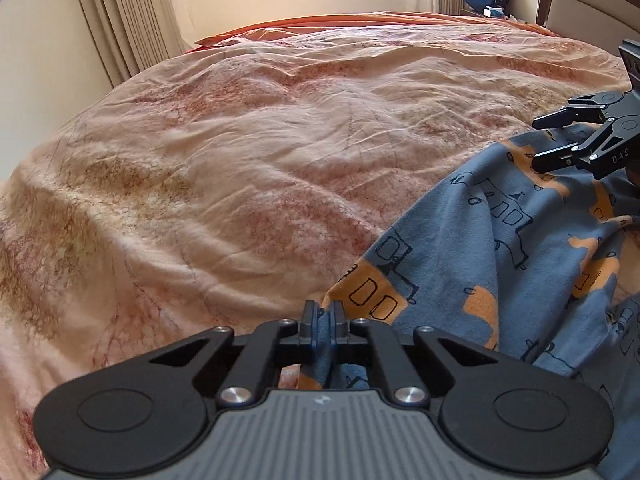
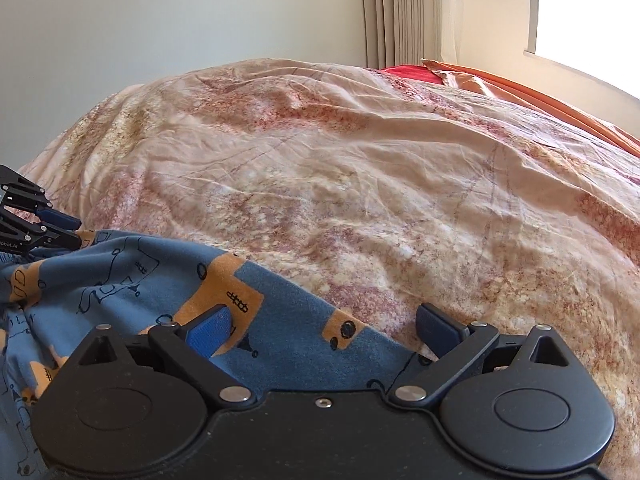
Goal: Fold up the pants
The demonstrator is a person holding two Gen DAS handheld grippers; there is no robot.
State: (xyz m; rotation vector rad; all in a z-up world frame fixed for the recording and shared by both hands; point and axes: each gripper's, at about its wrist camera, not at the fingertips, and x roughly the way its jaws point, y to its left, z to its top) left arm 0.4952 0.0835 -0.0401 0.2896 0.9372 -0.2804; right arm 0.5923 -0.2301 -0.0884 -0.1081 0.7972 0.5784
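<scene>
We find the left gripper clamped on the pants, whose edge runs between the wide-open right gripper marked "DAS".

Rumpled blue pants with orange prints, on the bedspread

The right hand-held gripper fills the lower edge of the view, its jaws spread wide, with the blue pads of its two fingers standing well apart. Between them lies the edge of the pants, blue cloth printed with orange patches and black line drawings; the pads do not press on it. The pants lie rumpled on the bed, which is covered by a creased peach quilt with reddish mottling. At the far left the left hand-held gripper rests at the edge of the pants. Beyond the bed hang beige curtains beside a bright window
</scene>
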